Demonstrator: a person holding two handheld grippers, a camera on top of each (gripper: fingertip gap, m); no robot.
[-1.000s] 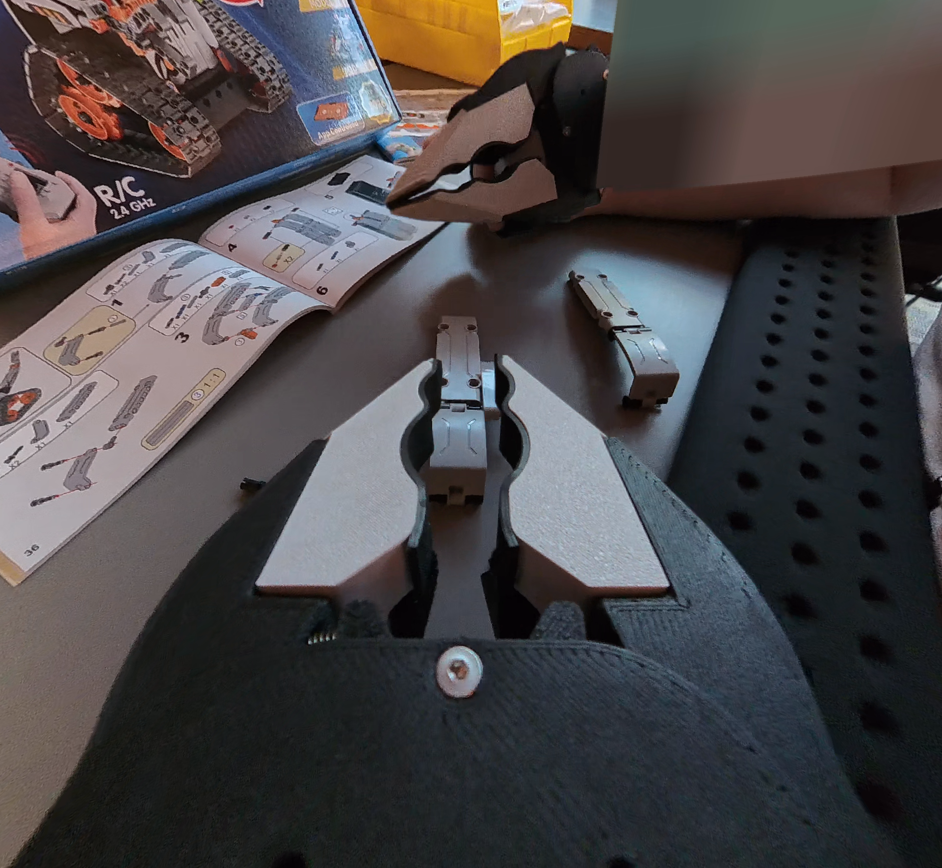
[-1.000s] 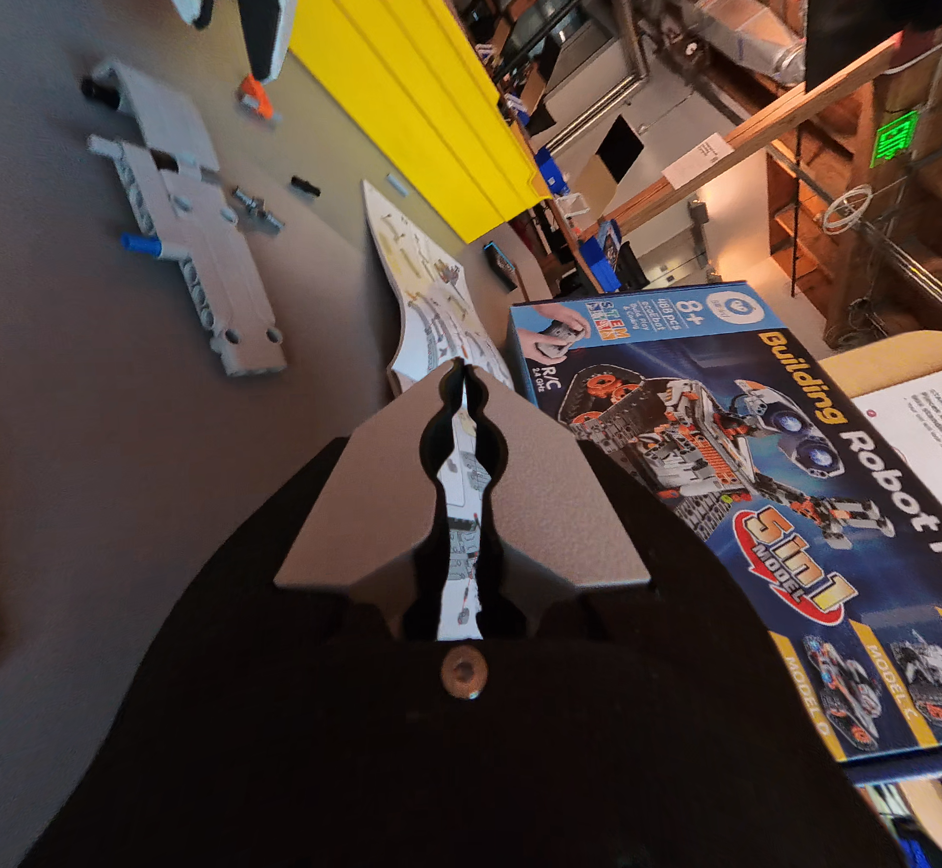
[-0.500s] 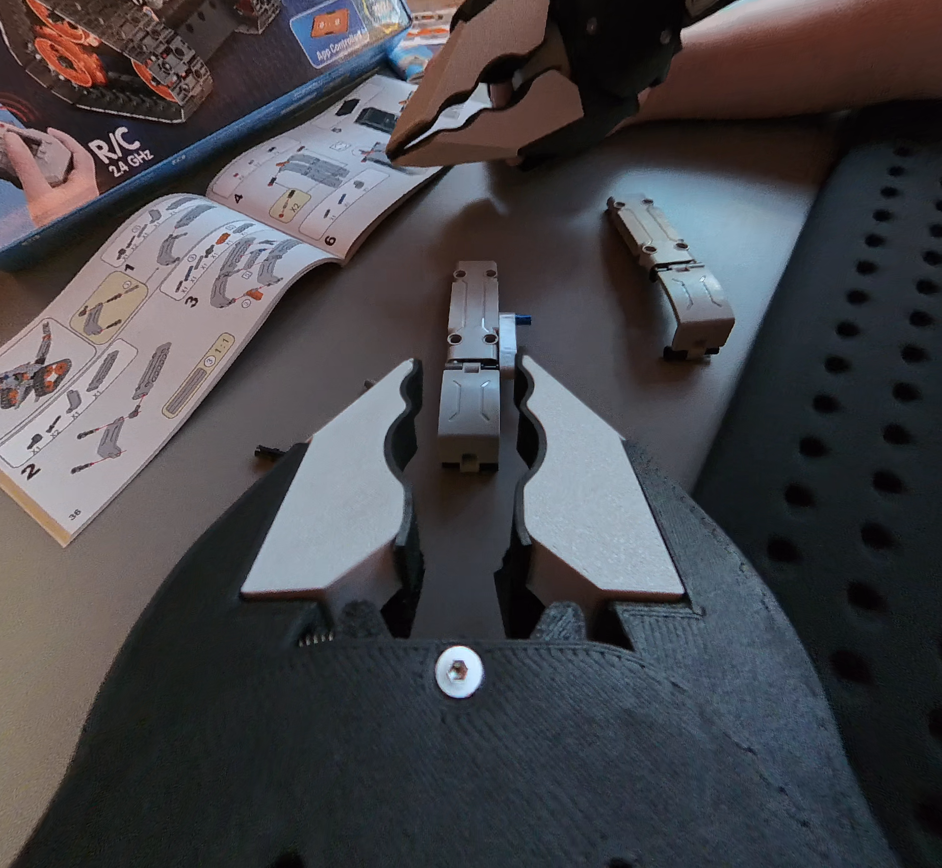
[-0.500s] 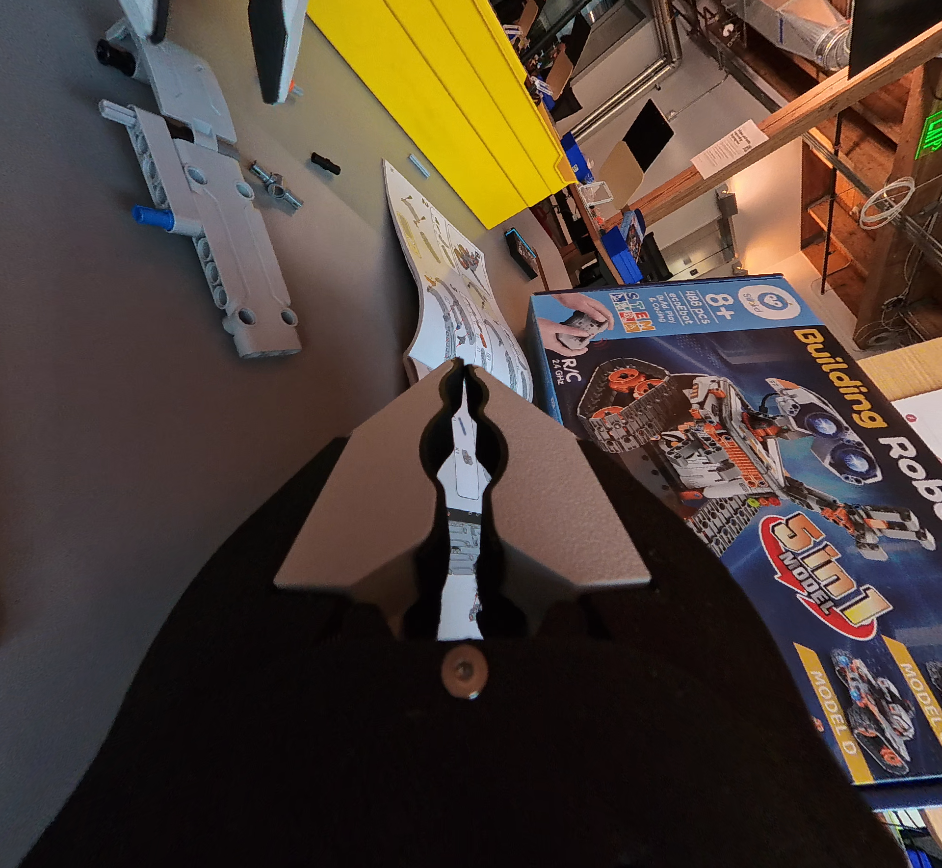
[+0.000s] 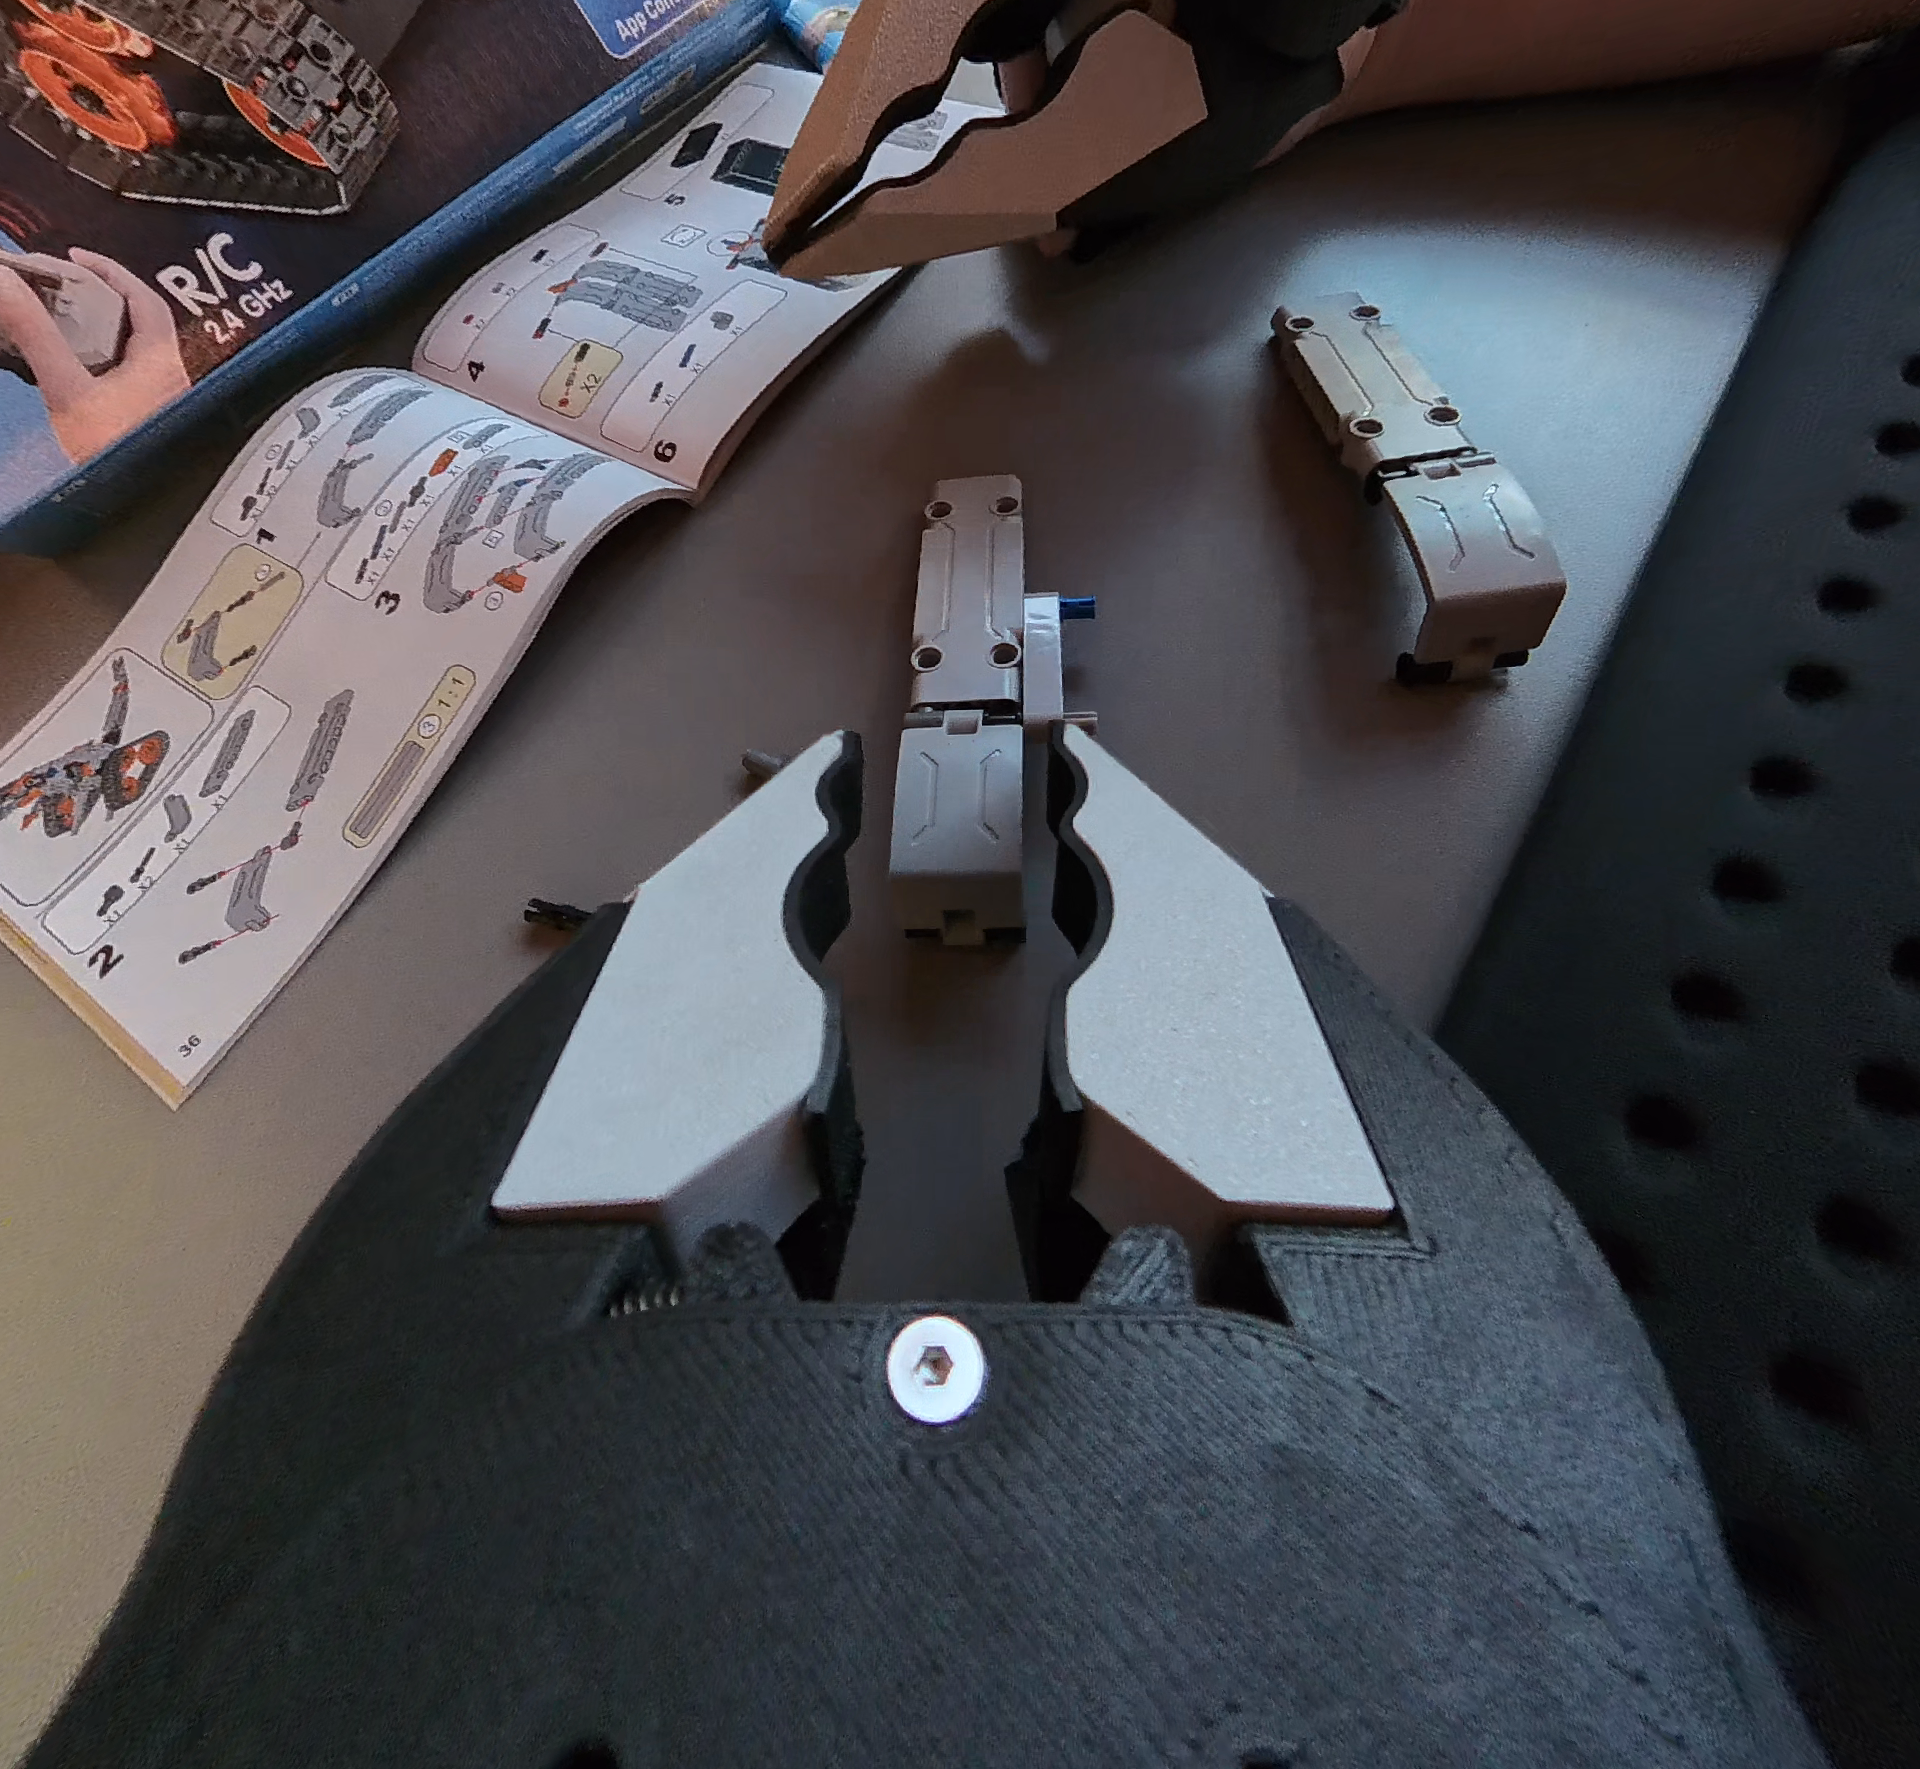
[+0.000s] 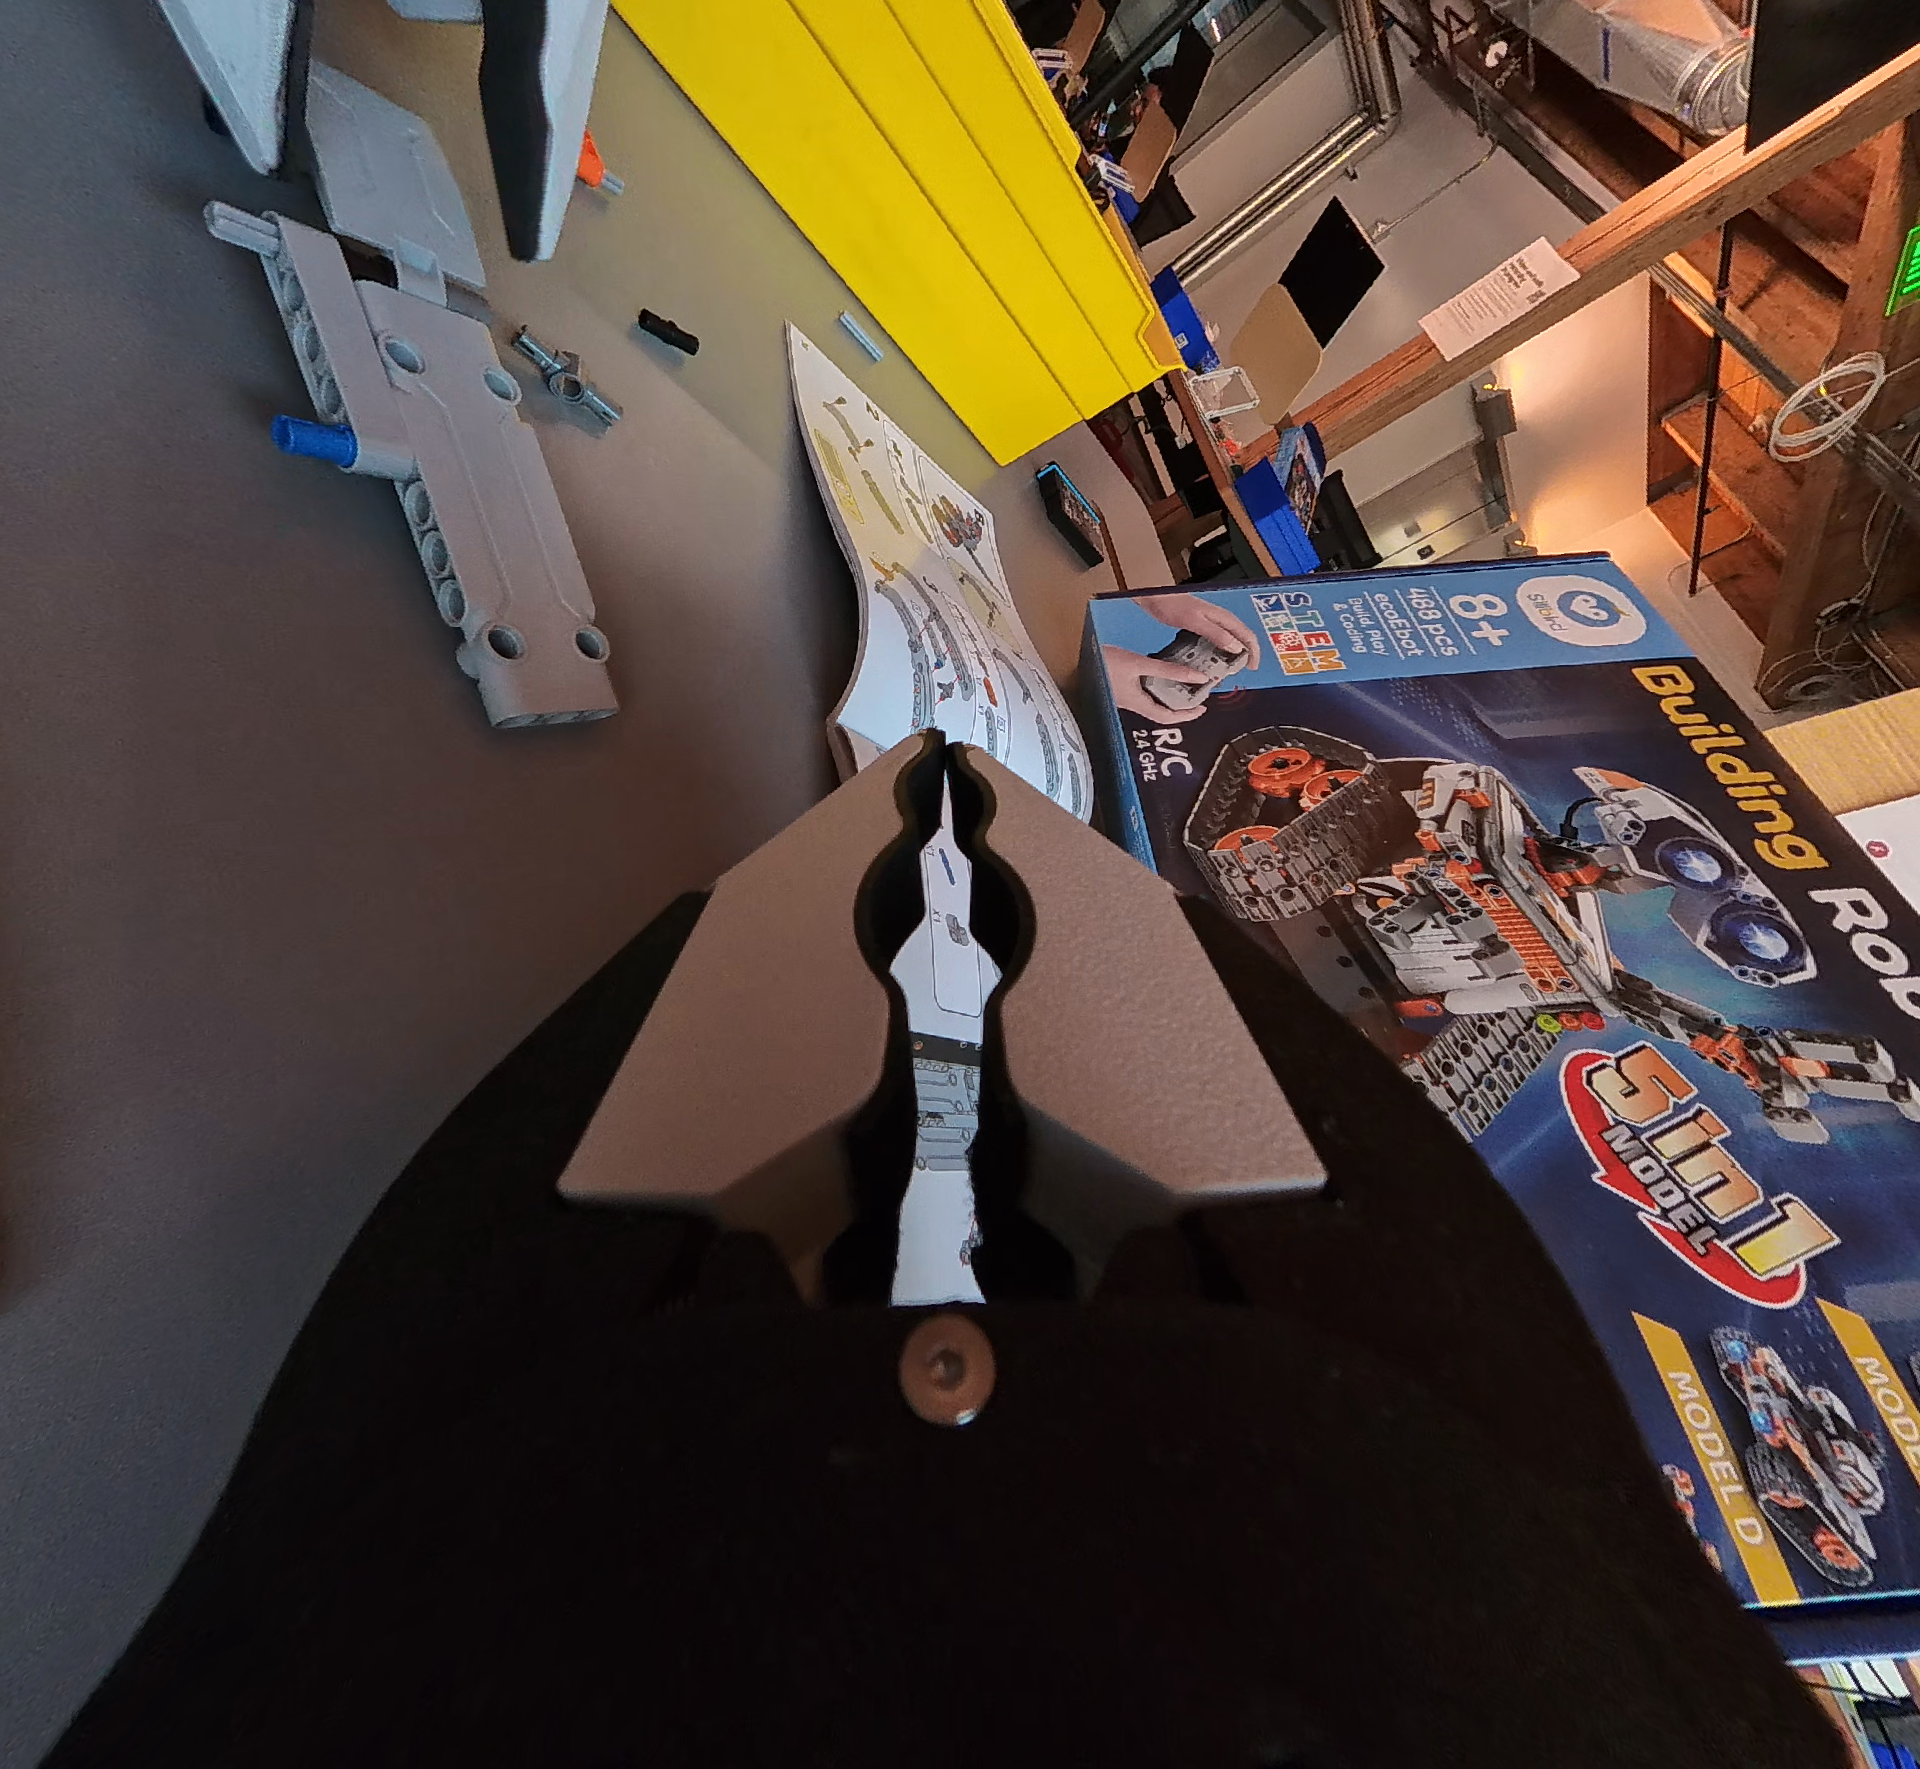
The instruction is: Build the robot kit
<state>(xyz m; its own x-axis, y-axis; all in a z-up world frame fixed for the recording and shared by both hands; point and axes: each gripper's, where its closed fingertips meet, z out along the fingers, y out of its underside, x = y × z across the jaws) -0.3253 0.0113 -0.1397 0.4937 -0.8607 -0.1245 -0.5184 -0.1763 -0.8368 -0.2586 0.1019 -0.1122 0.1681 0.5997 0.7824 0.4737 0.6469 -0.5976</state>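
Note:
My left gripper (image 5: 956, 740) is open, its fingers on either side of a grey brick assembly (image 5: 961, 711) with a blue pin that lies on the dark table; it touches neither finger. The assembly also shows in the right wrist view (image 6: 447, 472). My right gripper (image 6: 940, 745) is shut and empty. In the left wrist view, the right gripper (image 5: 779, 249) points its tips down at the open instruction booklet (image 5: 416, 576); I cannot tell whether they touch. A second grey assembly (image 5: 1423, 493) lies to the right.
A blue toy box (image 5: 260, 57) lies behind the booklet. A black perforated mat (image 5: 1766, 784) borders the right. A yellow bin (image 6: 883, 109) stands nearby. Small loose parts lie about: a black pin (image 5: 549, 911), a grey connector (image 6: 566, 379). One gripper's finger ends stand about 12 cm off the other's.
My left gripper opened, let go of the grey assembly and drew back a little. My right gripper, still shut, moved down toward the booklet page.

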